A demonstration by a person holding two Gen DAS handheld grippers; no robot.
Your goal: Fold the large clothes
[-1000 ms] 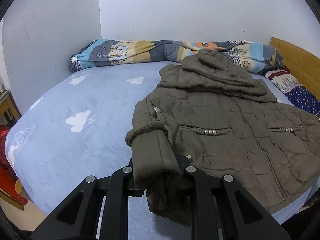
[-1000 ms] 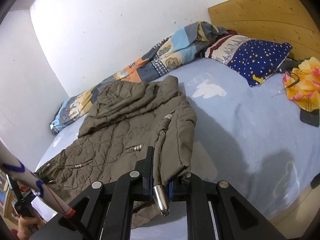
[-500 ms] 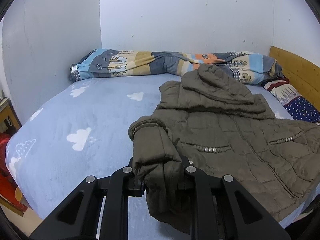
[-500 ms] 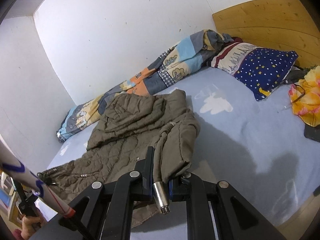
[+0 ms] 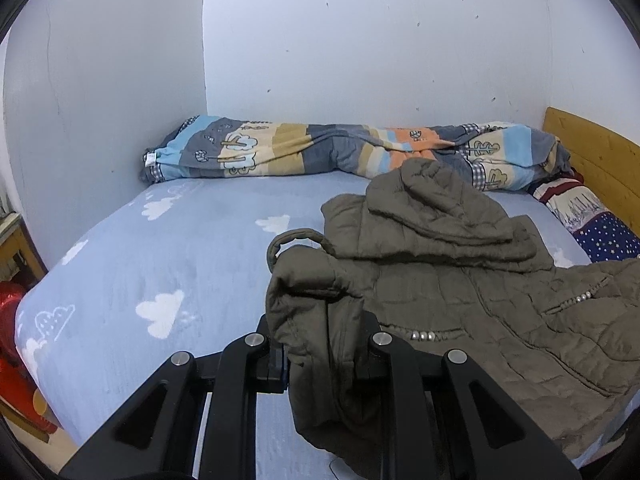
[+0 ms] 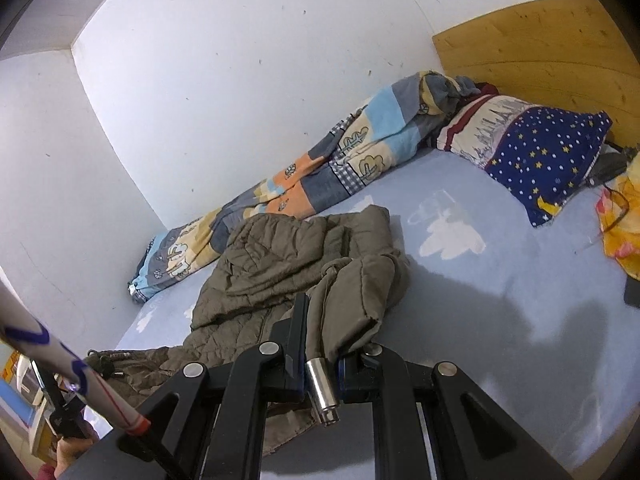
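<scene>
An olive quilted jacket (image 5: 460, 280) lies spread on a pale blue bed sheet (image 5: 160, 264) with white clouds. Its hood points toward the far wall. My left gripper (image 5: 324, 354) is shut on the jacket's sleeve end (image 5: 312, 300), which bunches up over the fingers and hangs below them. In the right wrist view the same jacket (image 6: 272, 264) lies left of centre. My right gripper (image 6: 322, 354) is shut on its other sleeve (image 6: 356, 292), lifted off the sheet. A metal cord end (image 6: 322, 392) dangles between the fingers.
A rolled patterned quilt (image 5: 320, 152) runs along the far wall. A starry blue pillow (image 6: 544, 160) and a wooden headboard (image 6: 540, 48) lie at the right. An orange-yellow cloth (image 6: 620, 224) and a dark phone sit at the right edge. A red object (image 5: 10, 320) stands beside the bed.
Both grippers have risen and pushed toward the far wall with their sleeves. Each sleeve now folds further over the jacket's body.
</scene>
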